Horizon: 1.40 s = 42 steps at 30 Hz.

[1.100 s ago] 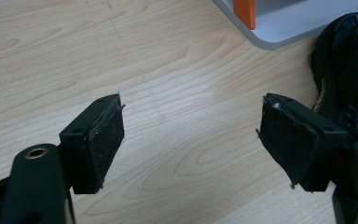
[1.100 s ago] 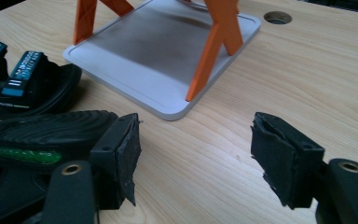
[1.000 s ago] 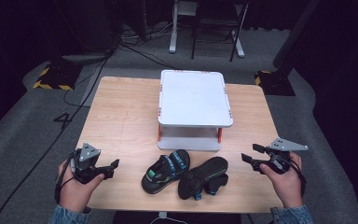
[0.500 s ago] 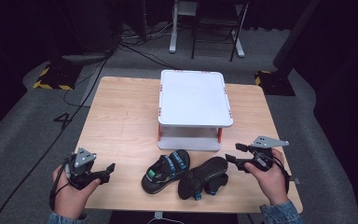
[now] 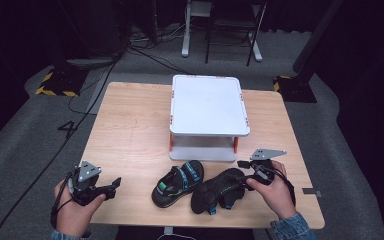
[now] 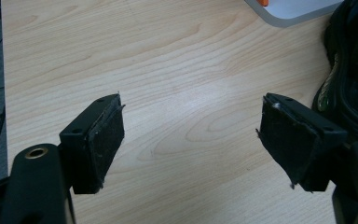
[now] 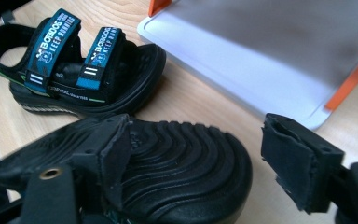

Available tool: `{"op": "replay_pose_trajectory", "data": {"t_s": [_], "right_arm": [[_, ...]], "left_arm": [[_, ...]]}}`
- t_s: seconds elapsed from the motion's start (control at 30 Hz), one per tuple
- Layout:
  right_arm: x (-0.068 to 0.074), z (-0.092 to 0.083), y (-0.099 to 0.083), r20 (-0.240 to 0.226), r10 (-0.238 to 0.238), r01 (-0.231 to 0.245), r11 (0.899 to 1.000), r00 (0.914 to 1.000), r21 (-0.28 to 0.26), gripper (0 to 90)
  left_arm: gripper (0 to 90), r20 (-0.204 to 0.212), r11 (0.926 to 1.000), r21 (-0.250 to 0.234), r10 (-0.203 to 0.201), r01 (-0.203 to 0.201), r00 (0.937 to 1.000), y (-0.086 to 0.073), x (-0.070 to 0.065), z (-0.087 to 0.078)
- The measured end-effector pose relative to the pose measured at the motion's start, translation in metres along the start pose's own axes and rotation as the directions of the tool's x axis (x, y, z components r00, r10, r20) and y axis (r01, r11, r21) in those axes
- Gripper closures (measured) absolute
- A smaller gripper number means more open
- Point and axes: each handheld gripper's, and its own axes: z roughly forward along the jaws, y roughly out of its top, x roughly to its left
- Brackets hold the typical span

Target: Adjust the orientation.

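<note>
Low in the frame, the right gripper (image 5: 244, 172) spreads its jaws wide around the overturned sandal (image 5: 217, 189), beside the upright sandal (image 5: 177, 182); lower left, the left gripper (image 5: 111, 186) gapes over bare table (image 5: 130, 130)

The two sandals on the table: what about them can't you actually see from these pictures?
- Overturned sandal: its straps lie underneath in the high view, hidden by its own sole; the right gripper view cuts off its heel at the bottom edge.
- Upright sandal: the strap lettering is too small in the high view; the left gripper view shows a dark blurred edge at the right border.
</note>
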Motion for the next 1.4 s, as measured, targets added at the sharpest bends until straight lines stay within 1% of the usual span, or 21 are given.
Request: {"op": "replay_pose_trajectory", "data": {"t_s": [0.03, 0.1, 0.13, 0.3, 0.33, 0.4, 0.57, 0.63, 0.67, 0.7, 0.77, 0.8, 0.83, 0.93, 1.0, 1.03, 1.07, 1.17, 1.3, 1.37, 1.4], "right_arm": [[0.000, -0.001, -0.001, -0.009, 0.024, -0.024, 1.000, 0.9997, 0.009, 23.1], [0.001, -0.003, -0.004, 0.004, 0.029, -0.029, 0.999, 0.9996, 0.039, 17.0], [0.002, -0.004, -0.004, 0.006, 0.025, -0.025, 0.998, 0.9997, 0.053, 16.5], [0.006, -0.011, -0.009, 0.000, 0.027, -0.027, 0.997, 0.9996, 0.066, 16.5], [0.007, -0.012, -0.013, -0.001, 0.026, -0.026, 0.998, 0.9997, 0.054, 17.1], [0.008, -0.014, -0.016, -0.005, 0.038, -0.037, 0.998, 0.9993, 0.051, 17.7], [0.010, -0.022, -0.021, -0.038, 0.031, -0.027, 0.995, 0.9988, 0.093, 18.6], [0.010, -0.023, -0.023, -0.049, 0.039, -0.034, 0.994, 0.9981, 0.100, 18.6], [0.008, -0.025, -0.026, -0.079, 0.055, -0.046, 0.992, 0.9954, 0.113, 18.6], [0.007, -0.026, -0.028, -0.094, 0.062, -0.051, 0.992, 0.9936, 0.115, 18.5], [0.007, -0.026, -0.029, -0.103, 0.060, -0.049, 0.993, 0.9929, 0.111, 18.6], [0.007, -0.027, -0.031, -0.119, 0.060, -0.047, 0.993, 0.9911, 0.111, 18.6], [0.007, -0.027, -0.031, -0.119, 0.060, -0.047, 0.993, 0.9911, 0.111, 18.6], [0.008, -0.029, -0.034, -0.154, 0.065, -0.046, 0.991, 0.9858, 0.123, 22.0], [0.008, -0.029, -0.035, -0.163, 0.061, -0.041, 0.992, 0.9848, 0.120, 22.4], [0.008, -0.030, -0.036, -0.184, 0.070, -0.049, 0.992, 0.9804, 0.118, 27.7], [0.008, -0.030, -0.037, -0.196, 0.073, -0.051, 0.992, 0.9780, 0.114, 28.7], [0.009, -0.032, -0.038, -0.196, 0.078, -0.055, 0.992, 0.9776, 0.118, 29.6], [0.010, -0.033, -0.038, -0.192, 0.071, -0.048, 0.992, 0.9788, 0.118, 30.0], [0.011, -0.033, -0.039, -0.197, 0.071, -0.049, 0.992, 0.9779, 0.115, 30.3], [0.012, -0.032, -0.040, -0.214, 0.071, -0.047, 0.992, 0.9742, 0.115, 30.5]], "left_arm": [[22.6, 0.001, 1.0000, 0.001, 0.006, -0.006, 1.0000, 0.001, 0.000, 0.001], [22.6, 0.001, 1.0000, 0.001, 0.006, -0.006, 1.0000, 0.002, 0.000, 0.001], [22.6, 0.008, 0.9999, 0.003, 0.014, -0.014, 0.9999, 0.003, -0.001, 0.003], [22.6, 0.018, 0.9997, 0.007, 0.022, -0.022, 0.9996, 0.007, -0.003, 0.008], [22.6, 0.021, 0.9996, 0.006, 0.026, -0.026, 0.9994, 0.008, -0.005, 0.010], [22.6, 0.031, 0.9995, 0.007, 0.030, -0.030, 0.9991, 0.010, -0.006, 0.013], [22.6, 0.044, 0.9990, 0.014, 0.042, -0.043, 0.9981, 0.015, -0.009, 0.019], [22.6, 0.047, 0.9989, 0.012, 0.044, -0.045, 0.9979, 0.016, -0.009, 0.020], [22.6, 0.049, 0.9988, 0.012, 0.046, -0.047, 0.9977, 0.017, -0.010, 0.022], [22.6, 0.052, 0.9988, 0.014, 0.047, -0.047, 0.9976, 0.018, -0.010, 0.022], [22.6, 0.052, 0.9986, 0.015, 0.049, -0.050, 0.9975, 0.018, -0.010, 0.023], [22.6, 0.055, 0.9984, 0.013, 0.055, -0.056, 0.9970, 0.020, -0.011, 0.025], [22.6, 0.055, 0.9984, 0.013, 0.055, -0.056, 0.9970, 0.020, -0.011, 0.025], [22.6, 0.058, 0.9983, 0.014, 0.055, -0.056, 0.9968, 0.022, -0.013, 0.028], [22.6, 0.062, 0.9978, 0.015, 0.063, -0.064, 0.9961, 0.022, -0.013, 0.029], [22.6, 0.067, 0.9981, 0.015, 0.059, -0.060, 0.9960, 0.023, -0.014, 0.030], [22.6, 0.065, 0.9974, 0.019, 0.068, -0.070, 0.9955, 0.024, -0.013, 0.031], [22.6, 0.069, 0.9972, 0.018, 0.071, -0.072, 0.9951, 0.025, -0.014, 0.032], [22.6, 0.073, 0.9972, 0.018, 0.071, -0.072, 0.9948, 0.027, -0.015, 0.033], [22.6, 0.074, 0.9974, 0.014, 0.069, -0.070, 0.9948, 0.028, -0.015, 0.034], [22.6, 0.074, 0.9972, 0.015, 0.071, -0.073, 0.9947, 0.028, -0.015, 0.035]]}}
